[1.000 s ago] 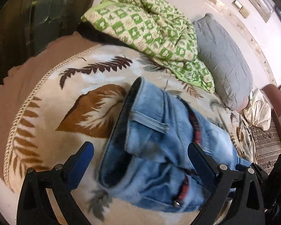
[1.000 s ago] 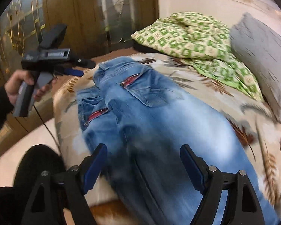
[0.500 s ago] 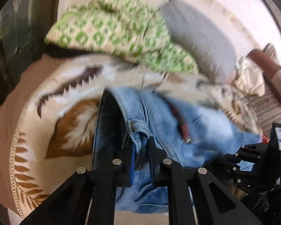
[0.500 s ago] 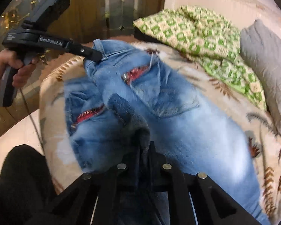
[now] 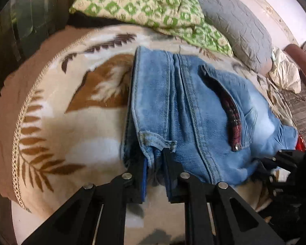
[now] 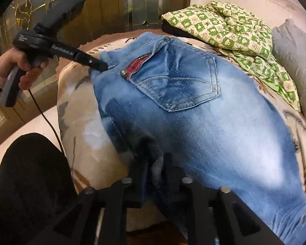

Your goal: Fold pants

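Light blue jeans (image 5: 193, 110) lie on a leaf-patterned blanket (image 5: 75, 110) on a bed, folded lengthwise with one half over the other, a back pocket (image 6: 183, 85) facing up. My left gripper (image 5: 154, 163) is shut on the waistband corner; it also shows in the right wrist view (image 6: 100, 65), pinching the waistband. My right gripper (image 6: 154, 169) is shut on the jeans' folded edge near the crotch; it shows in the left wrist view (image 5: 275, 159) at the right.
A green-checked quilt (image 6: 230, 30) and a grey pillow (image 5: 234, 24) lie at the far side of the bed. Wood and glass doors (image 6: 112, 6) stand behind. The person's dark-clad leg (image 6: 30, 173) is by the bed's near edge.
Both grippers went from open to shut on the jeans. They carried the near half over the far half, so the jeans now lie doubled lengthwise.
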